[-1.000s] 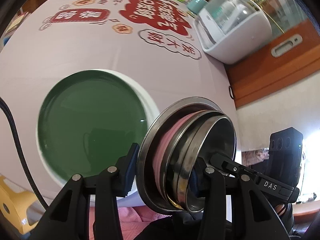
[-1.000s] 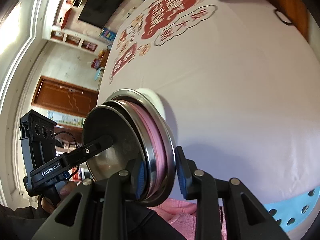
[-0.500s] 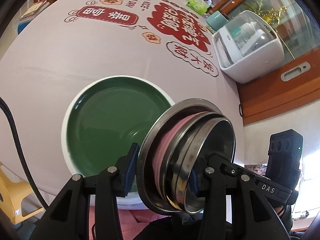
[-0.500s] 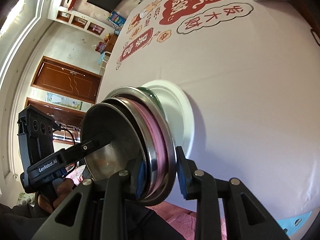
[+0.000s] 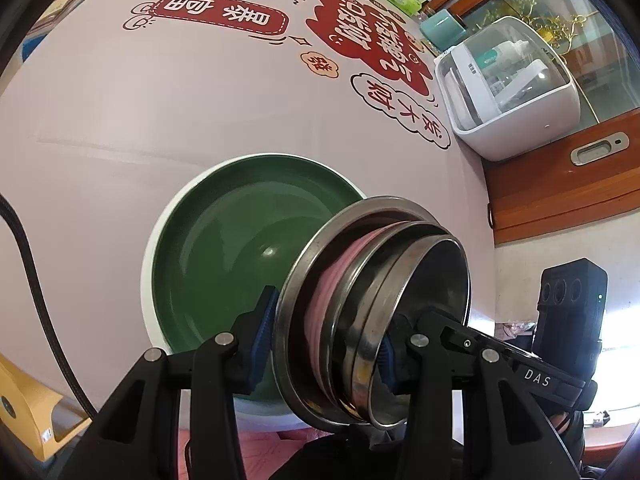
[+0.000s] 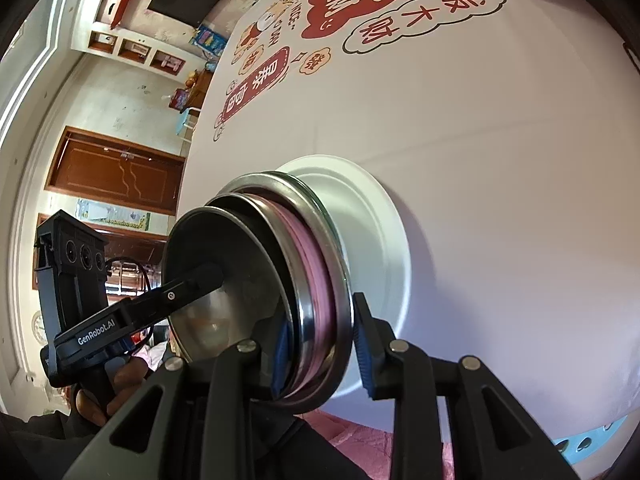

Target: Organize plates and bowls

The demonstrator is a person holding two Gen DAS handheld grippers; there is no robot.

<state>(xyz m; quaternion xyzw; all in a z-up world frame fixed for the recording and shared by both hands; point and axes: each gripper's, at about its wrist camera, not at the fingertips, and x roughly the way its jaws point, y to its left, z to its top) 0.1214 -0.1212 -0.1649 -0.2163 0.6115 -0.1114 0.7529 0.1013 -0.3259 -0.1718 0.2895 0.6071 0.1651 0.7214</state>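
Held load: a nested stack of round stainless-steel bowls with a pink band between the rims (image 5: 372, 320), tipped on edge and carried off the tabletop (image 5: 160, 120), just above its near edge.
Left tongs (image 5: 324, 340): clenched on the stack's rims, one blue pad on the outer rim, the other inside the smallest bowl.
Right tongs (image 6: 320, 340): likewise clenched on the same stack from the opposite side; two grips probably keep the nested bowls from sliding apart.
Likely target: a round green plate with a white rim (image 5: 240, 260), lying flat on the pale printed tabletop, directly beyond the stack.
Judgement: the stack seems headed onto the plate, so everything gathers in one pile.
Background: a white box-shaped appliance with a clear lid (image 5: 508, 92) stands well apart, clear of the path.
Risk: tilted bowls may slip from their nesting.
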